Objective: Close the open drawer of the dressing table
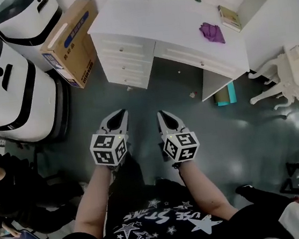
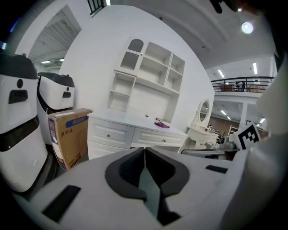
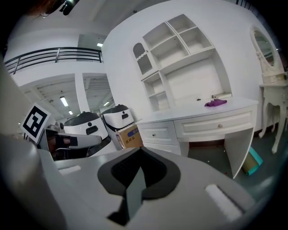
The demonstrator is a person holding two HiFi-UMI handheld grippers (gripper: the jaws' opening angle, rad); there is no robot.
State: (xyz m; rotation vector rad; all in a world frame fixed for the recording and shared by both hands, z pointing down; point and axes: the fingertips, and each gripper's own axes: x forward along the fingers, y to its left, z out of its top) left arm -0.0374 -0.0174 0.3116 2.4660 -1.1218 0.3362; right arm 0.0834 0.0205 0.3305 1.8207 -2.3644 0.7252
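The white dressing table (image 1: 142,19) stands ahead of me, well out of reach of both grippers. It has a stack of small drawers (image 1: 126,59) on the left and a wide drawer (image 1: 196,56) over the knee space. All the drawer fronts (image 3: 218,126) look flush with the frame. A purple cloth (image 1: 212,32) lies on the top. My left gripper (image 1: 121,114) and right gripper (image 1: 162,113) hang side by side over the grey floor, pointing at the table. Both are shut, pads together, with nothing between them.
A cardboard box (image 1: 72,42) leans by the table's left side, with two white and black machines (image 1: 10,90) beyond it. A teal and tan roll (image 1: 225,95) lies under the table. White ornate furniture (image 1: 290,77) stands right. A person in black (image 1: 12,187) crouches left.
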